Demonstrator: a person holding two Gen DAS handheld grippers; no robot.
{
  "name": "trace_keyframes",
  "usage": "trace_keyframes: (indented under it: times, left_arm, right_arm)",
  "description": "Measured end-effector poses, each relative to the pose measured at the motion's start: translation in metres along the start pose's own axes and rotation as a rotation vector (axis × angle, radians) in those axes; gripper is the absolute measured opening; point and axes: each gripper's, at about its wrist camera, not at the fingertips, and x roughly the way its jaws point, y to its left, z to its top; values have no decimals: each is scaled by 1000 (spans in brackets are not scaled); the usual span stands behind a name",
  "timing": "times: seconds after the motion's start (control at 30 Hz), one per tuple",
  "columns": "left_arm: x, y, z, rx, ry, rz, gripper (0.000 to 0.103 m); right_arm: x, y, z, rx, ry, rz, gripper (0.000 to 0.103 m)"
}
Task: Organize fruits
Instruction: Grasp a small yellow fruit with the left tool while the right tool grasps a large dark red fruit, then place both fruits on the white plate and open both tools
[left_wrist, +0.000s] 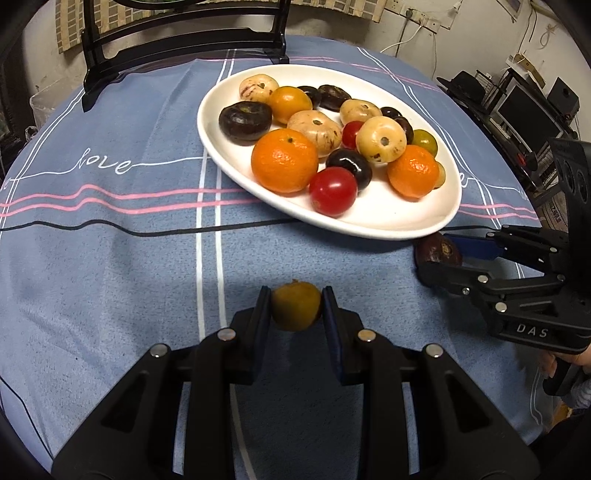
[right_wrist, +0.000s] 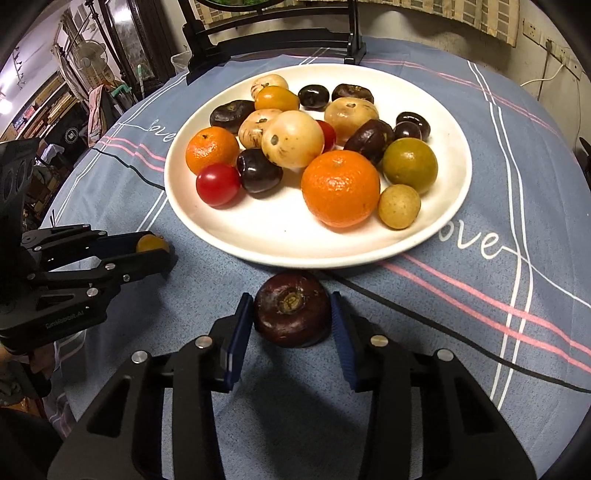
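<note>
Blue tablecloth (left_wrist: 110, 258): left fingers (left_wrist: 258, 314) clamp a small orange fruit (left_wrist: 295, 305); right fingers (right_wrist: 240, 325) clamp a dark fruit (right_wrist: 291, 309).

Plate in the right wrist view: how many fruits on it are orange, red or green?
On the white plate:
orange fruits: 3
red tomatoes: 2
greenish fruit: 1
Total: 6

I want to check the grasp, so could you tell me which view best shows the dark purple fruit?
The right wrist view: the dark purple fruit sits centred between that gripper's fingers. The left wrist view shows it partly hidden.
</note>
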Motion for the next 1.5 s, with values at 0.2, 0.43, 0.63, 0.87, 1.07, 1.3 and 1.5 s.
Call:
trace_keyframes:
  times: [0.2, 0.43, 0.63, 0.87, 1.07, 1.3, 1.5]
  left_arm:
    - [-1, -4, 2, 13, -5, -4, 28]
    - [-11, -10, 2, 31, -22, -10, 28]
    - [-27, -17, 1, 52, -44, -18, 28]
    - [-47, -29, 19, 83, -94, -22, 28]
    - [-54, -38, 49, 125, -134, -18, 28]
    - [-41, -45, 89, 151, -151, -14, 28]
    - [-16, -39, 118, 135, -142, -15, 28]
  right_arm:
    - [-6, 5, -3, 2, -5, 25, 42]
    - [-26, 9, -15, 19, -21, 52, 42]
    - [-48, 9, -33, 47, -45, 58, 42]
    - [-81, -2, -36, 91, -114, 55, 42]
    - [-106, -16, -18, 103, -190, 40, 42]
    - [-115, -33, 30, 86, -266, 30, 42]
    - [-92, -45, 73, 67, -273, 45, 42]
